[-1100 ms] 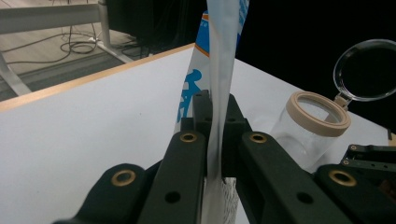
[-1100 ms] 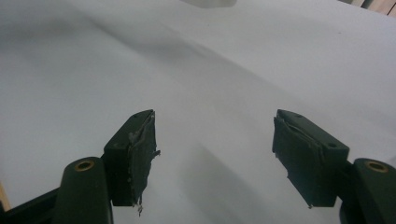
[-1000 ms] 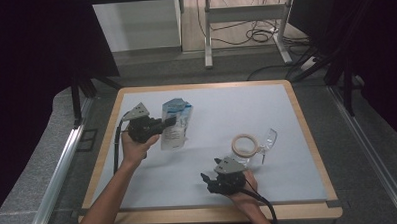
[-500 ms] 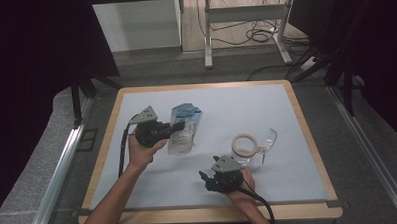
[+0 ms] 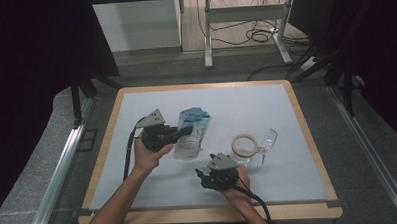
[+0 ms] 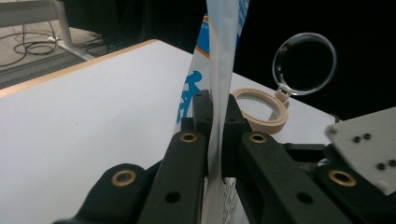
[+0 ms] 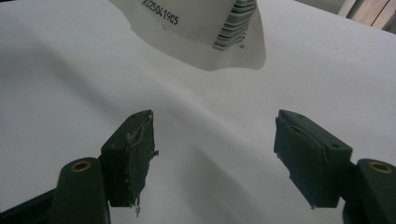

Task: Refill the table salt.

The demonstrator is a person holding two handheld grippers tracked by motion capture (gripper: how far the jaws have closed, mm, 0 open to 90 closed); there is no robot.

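Observation:
A blue-and-white printed pouch [image 5: 193, 132] hangs by its edge from my left gripper [image 5: 186, 130], just above the white table top [image 5: 246, 105]. In the left gripper view the black jaws [image 6: 215, 109] are shut on the thin pouch [image 6: 219, 56], which rises straight up between them. My right gripper [image 5: 204, 176] sits lower, near the front edge, and is open. In the right gripper view nothing lies between its fingertips [image 7: 215, 135]; the barcoded end of the pouch [image 7: 201, 28] is just ahead.
A beige ring [image 5: 246, 144] with a clear round hinged lid [image 5: 268, 138] lies right of the pouch, beside my right hand. The left gripper view has the ring [image 6: 261, 109] and the lid [image 6: 304, 64] beyond the pouch. A wooden rim [image 5: 307, 133] borders the table.
My left gripper has carried the pouch to the right, toward the middle of the table. The right gripper has stayed where it was.

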